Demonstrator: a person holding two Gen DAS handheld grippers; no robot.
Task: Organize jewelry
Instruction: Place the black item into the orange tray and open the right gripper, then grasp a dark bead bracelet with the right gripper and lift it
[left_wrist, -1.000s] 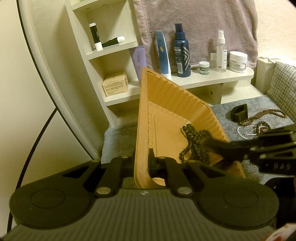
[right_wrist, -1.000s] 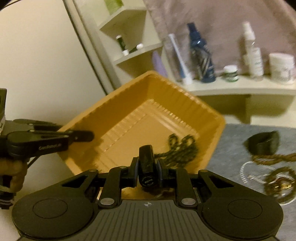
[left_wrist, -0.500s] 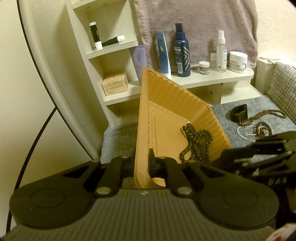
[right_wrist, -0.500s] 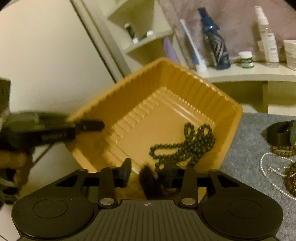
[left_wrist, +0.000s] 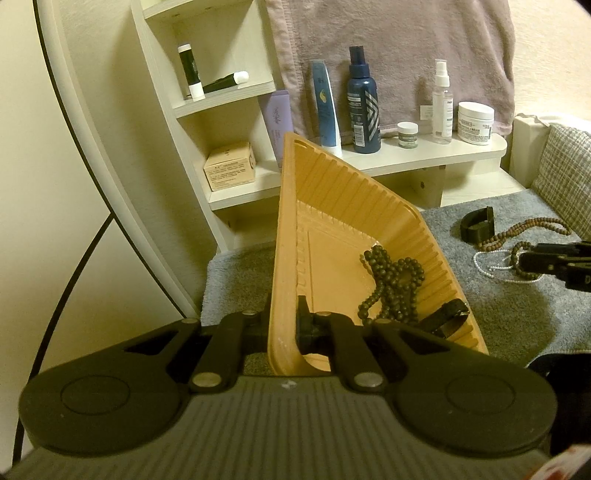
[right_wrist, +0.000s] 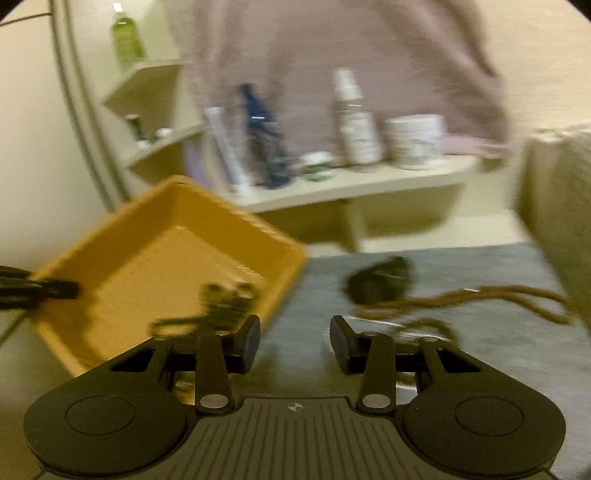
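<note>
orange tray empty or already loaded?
Loaded. The orange tray holds a dark bead strand and a small black piece; more jewelry lies outside on the grey mat.

Right wrist view was motion-blurred: shelf bottles (right_wrist: 347, 122) unreadable, dark bead strand (right_wrist: 221, 306) in orange tray (right_wrist: 122, 280) smeared. Left gripper (right_wrist: 55, 290) cut off at left edge. In left view, right gripper (left_wrist: 554, 260) ran off right edge, covering part of the necklaces (left_wrist: 517, 243).
</note>
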